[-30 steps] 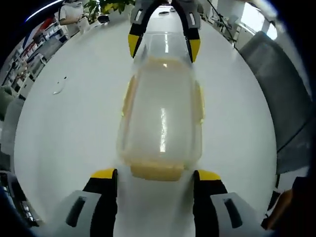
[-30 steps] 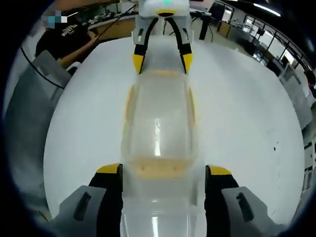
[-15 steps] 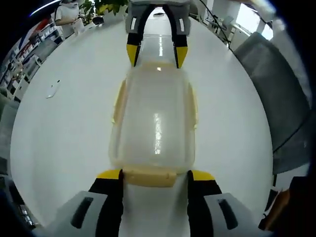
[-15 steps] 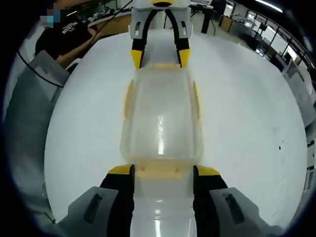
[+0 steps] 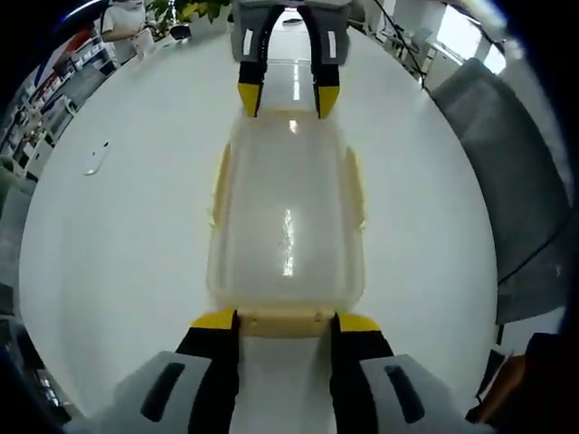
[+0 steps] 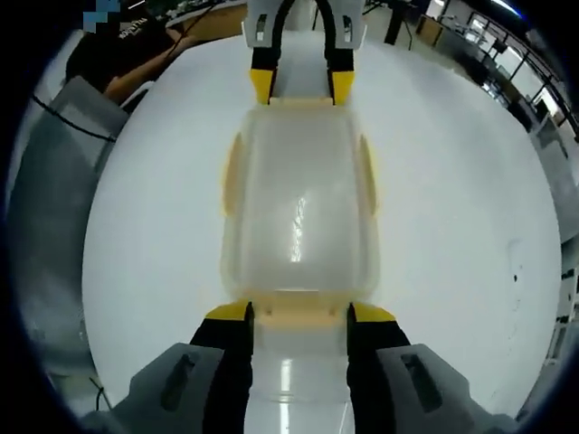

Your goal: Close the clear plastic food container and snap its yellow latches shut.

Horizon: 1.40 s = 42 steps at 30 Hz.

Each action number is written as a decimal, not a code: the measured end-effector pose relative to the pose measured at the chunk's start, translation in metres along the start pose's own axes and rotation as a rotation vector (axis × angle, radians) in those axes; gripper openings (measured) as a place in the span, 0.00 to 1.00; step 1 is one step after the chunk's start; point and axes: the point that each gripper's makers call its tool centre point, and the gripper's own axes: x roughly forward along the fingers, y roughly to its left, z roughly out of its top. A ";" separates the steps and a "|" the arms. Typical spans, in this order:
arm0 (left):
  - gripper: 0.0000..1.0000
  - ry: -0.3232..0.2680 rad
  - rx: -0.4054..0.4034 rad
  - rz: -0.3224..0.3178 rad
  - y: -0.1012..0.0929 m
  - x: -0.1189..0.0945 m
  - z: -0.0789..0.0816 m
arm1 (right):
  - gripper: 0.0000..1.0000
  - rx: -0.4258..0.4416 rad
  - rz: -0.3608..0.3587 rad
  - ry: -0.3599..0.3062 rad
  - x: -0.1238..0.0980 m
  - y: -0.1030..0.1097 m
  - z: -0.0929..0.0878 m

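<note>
**Both ends of the container, one gripper at each latch**

Between my two grippers, on the white desk (image 5: 118, 271), lies the clear plastic container (image 5: 287, 217), lid down on its body and running lengthwise away from each camera.

From the left gripper view, my left gripper (image 5: 282, 323) sits at 6 o'clock with its yellow-tipped jaws spread a little and flanking the near end latch (image 5: 285, 320), a pale yellow tab on the container's short side. The jaw tips are right beside the tab's two ends; I cannot tell whether they press it. At 12 o'clock the right gripper (image 5: 283, 98) faces me, its jaws apart and their tips at the far short end of the container. Pale yellow side latches (image 5: 220, 181) line the long edges at 9 and 3 o'clock. A small white object (image 5: 96, 157) lies on the desk at about 10 o'clock, well apart from the container. A grey chair (image 5: 507, 163) stands off the desk's edge at 3 o'clock.

From the right gripper view, my right gripper (image 6: 297, 312) frames its own end latch (image 6: 297, 310) the same way, jaws slightly spread on either side of the yellow tab. The left gripper (image 6: 301, 83) shows at 12 o'clock with its tips at the container's (image 6: 298, 199) opposite end. A person in a dark top (image 6: 127, 50) is at 11 o'clock beyond the desk (image 6: 470, 208).
</note>
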 end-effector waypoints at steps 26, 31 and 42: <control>0.34 -0.031 -0.047 0.000 -0.006 -0.002 -0.004 | 0.36 -0.034 0.014 0.160 0.003 0.001 0.000; 0.33 -0.059 -0.064 0.009 -0.007 -0.002 -0.003 | 0.36 -0.039 0.014 0.187 0.001 0.003 -0.001; 0.33 0.015 -0.055 -0.001 -0.006 -0.002 0.001 | 0.36 -0.053 0.000 0.170 -0.002 0.005 -0.004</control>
